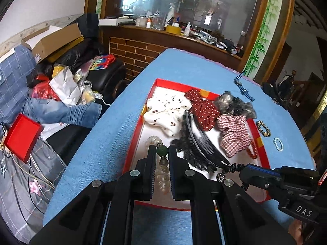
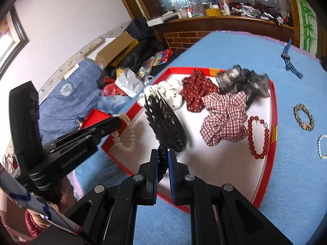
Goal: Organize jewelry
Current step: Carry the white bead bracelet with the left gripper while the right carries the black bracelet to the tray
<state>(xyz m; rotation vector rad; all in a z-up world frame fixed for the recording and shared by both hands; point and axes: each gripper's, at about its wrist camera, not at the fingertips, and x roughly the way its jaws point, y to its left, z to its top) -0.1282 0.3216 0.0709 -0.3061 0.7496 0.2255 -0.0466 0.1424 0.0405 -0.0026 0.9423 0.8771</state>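
Note:
My left gripper (image 1: 162, 150) is shut on a pale bead bracelet (image 1: 162, 175) with one green bead, over the near left of the red tray (image 1: 134, 140). In the right wrist view that bracelet (image 2: 127, 136) dangles from the left gripper (image 2: 118, 122) above the tray's left rim. My right gripper (image 2: 163, 153) is shut on the black elastic cord (image 2: 163, 150) of a black hair comb (image 2: 165, 122), which hangs tilted over the tray's white floor (image 2: 214, 163). In the left wrist view the right gripper (image 1: 244, 174) holds that cord at the comb (image 1: 202, 145).
Several scrunchies fill the tray's far half: white dotted (image 1: 167, 112), dark red (image 1: 202, 108), grey furry (image 1: 235, 104), checked (image 1: 235, 134). A red bead bracelet (image 2: 258, 138) lies in the tray. A gold-black bracelet (image 2: 304, 117), a pearl bracelet (image 2: 321, 147) and a blue cord (image 2: 290, 59) lie on the blue cloth.

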